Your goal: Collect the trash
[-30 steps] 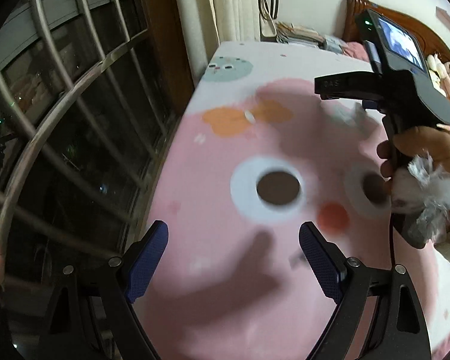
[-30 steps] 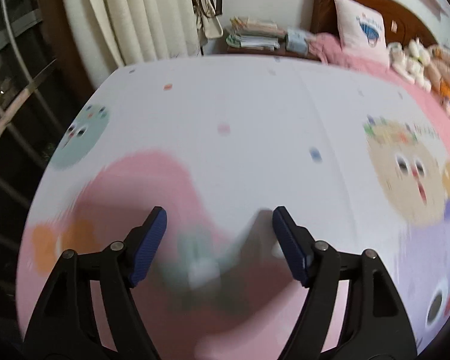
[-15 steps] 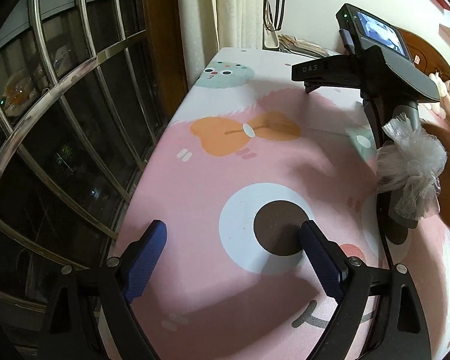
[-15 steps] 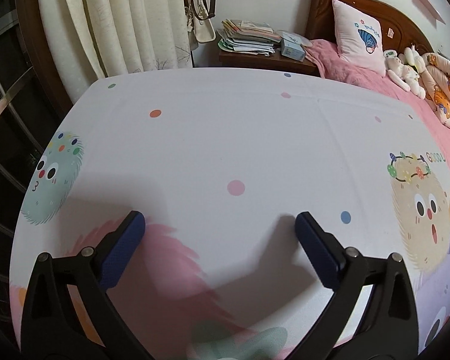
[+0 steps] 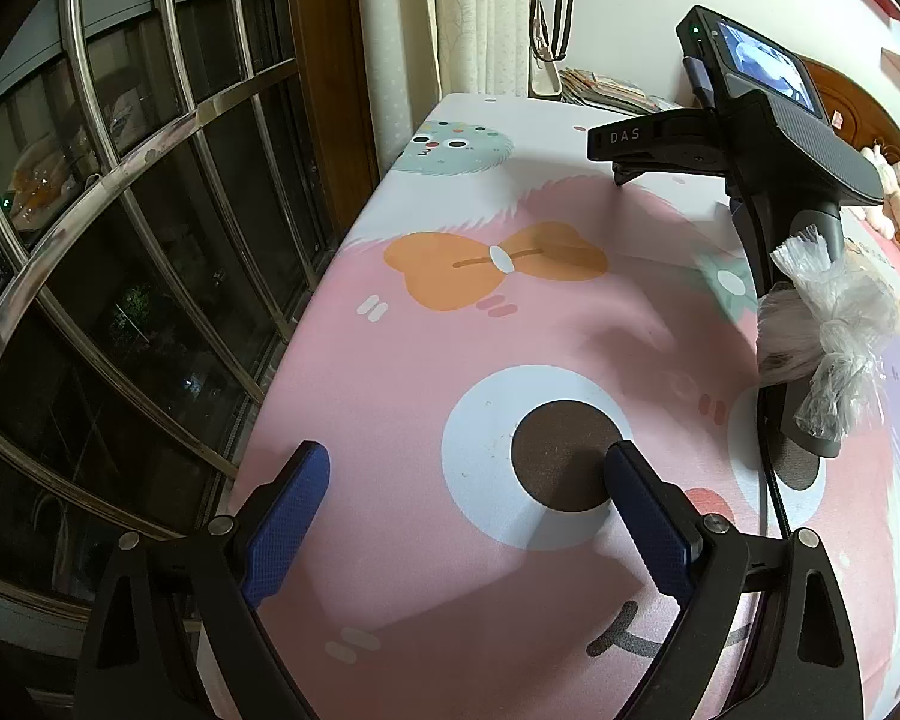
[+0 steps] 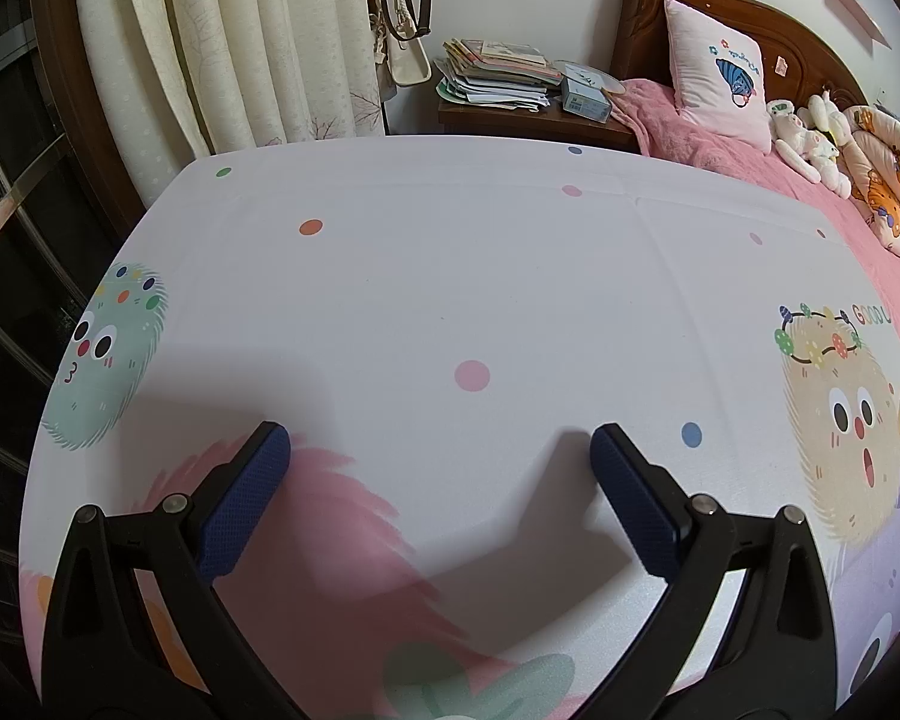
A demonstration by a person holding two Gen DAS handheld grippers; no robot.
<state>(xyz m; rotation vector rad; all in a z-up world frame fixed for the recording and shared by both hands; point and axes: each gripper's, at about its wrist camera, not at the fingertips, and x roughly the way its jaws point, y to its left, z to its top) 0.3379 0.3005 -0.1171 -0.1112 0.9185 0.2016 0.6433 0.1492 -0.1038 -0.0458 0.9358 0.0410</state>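
We see a crumpled clear plastic bag (image 5: 828, 330) bunched against the handle of our right tongs (image 6: 438, 468), up and to the right of our left tongs (image 5: 468, 510). Both pairs stand spread wide with nothing between their blue pads (image 6: 240, 510), over the cartoon-printed sheet (image 6: 450, 276). Beyond the right tongs, a nightstand (image 6: 528, 114) carries stacked papers (image 6: 498, 75).

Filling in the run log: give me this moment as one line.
left gripper: open, empty | right gripper: open, empty | crumpled plastic bag: at right gripper's handle | bedsheet: no trash seen
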